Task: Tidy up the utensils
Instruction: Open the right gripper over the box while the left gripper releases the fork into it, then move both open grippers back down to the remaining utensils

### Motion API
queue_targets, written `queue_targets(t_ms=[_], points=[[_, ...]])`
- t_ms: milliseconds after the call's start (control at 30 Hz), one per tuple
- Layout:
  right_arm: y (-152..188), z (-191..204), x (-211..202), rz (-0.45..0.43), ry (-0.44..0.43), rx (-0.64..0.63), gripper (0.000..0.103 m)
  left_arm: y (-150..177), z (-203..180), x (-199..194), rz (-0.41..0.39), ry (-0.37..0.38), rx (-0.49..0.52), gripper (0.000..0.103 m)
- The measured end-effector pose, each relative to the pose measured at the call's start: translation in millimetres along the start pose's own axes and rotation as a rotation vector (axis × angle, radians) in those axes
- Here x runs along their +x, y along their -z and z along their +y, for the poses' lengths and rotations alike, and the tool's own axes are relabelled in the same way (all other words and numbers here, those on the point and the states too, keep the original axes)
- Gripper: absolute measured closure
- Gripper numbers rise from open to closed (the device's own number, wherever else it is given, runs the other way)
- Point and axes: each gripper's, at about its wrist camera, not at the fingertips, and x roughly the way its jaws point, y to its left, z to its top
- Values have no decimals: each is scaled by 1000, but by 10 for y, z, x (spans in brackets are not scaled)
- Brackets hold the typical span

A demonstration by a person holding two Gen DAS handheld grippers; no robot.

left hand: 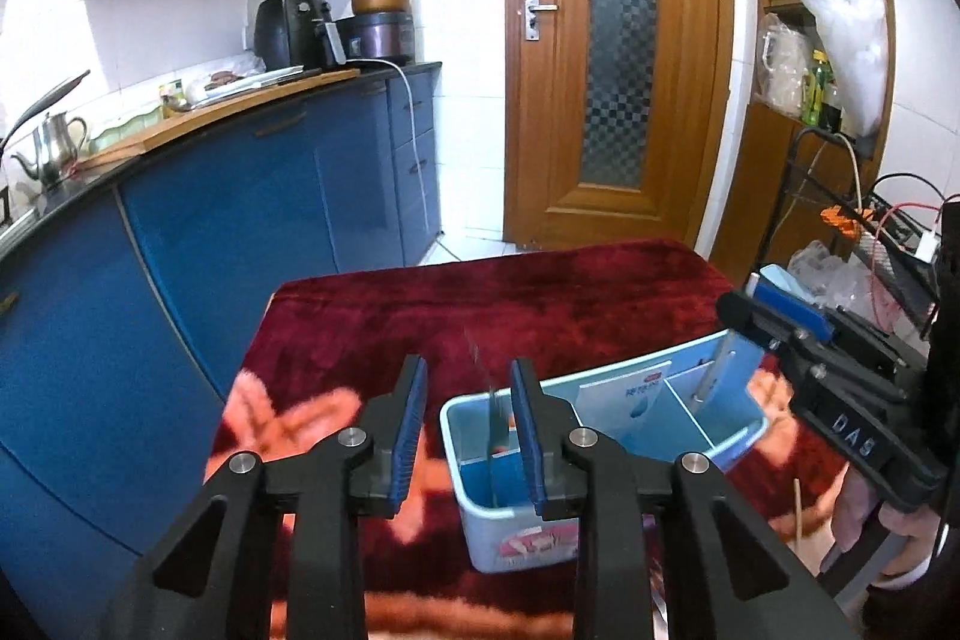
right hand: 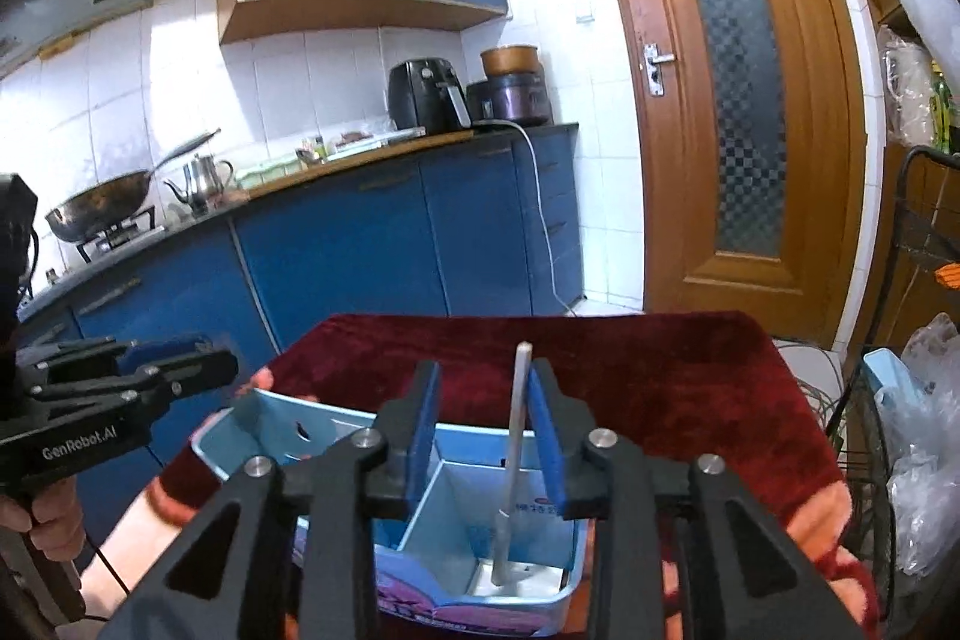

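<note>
A home kitchen: blue cabinets under a dark surface at nine o'clock, a wok on a gas stove, a kettle, an air fryer, white tiled walls, and a wooden door at one o'clock.

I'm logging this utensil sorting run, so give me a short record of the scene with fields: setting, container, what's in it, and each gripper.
setting: kitchen, red blanket over a table
container: light blue divided bin on the blanket
utensil one: metal handle standing upright in a bin compartment, between the right gripper's fingers
utensil two: blurred thin utensil upright in an end compartment, between the left gripper's fingers
left gripper: open, pads clear of the utensil
right gripper: open, handle close to one pad
</note>
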Motion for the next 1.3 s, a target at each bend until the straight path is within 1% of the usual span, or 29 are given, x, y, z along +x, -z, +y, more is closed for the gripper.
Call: queue_targets(t_ms=[100,233,467,567,633,767,900,1033,1167,1300], points=[[-66,26,-159,-32,-6,3,67,33,37,-162,-4,-11,-11,73],[-142,87,-363,-68,-13,-2,66,107,106,-376,-8,-24,-40,73],[-166,213,-803,-64,-10,-16,66,291,253,-827,-1,-61,-100,73],[-135,232,-963,-50,-13,-10,66,408,303,-1008,9,-72,-127,70],[-96,249,-1079,-34,-16,-3,66,513,326,-1127,17,-73,-150,62],[13,277,-1281,2,-16,-7,66,769,330,-1282,43,-67,-180,57],[157,280,-1393,57,-11,-12,66,1023,291,-1288,96,-61,-211,57],[367,258,-1420,131,-7,-6,66,1280,199,-1235,148,-38,-247,57],[594,195,-1375,202,-3,16,66,1506,98,-1092,210,3,-284,57],[790,132,-1325,261,10,33,66,1633,-17,-915,265,1,-277,57]])
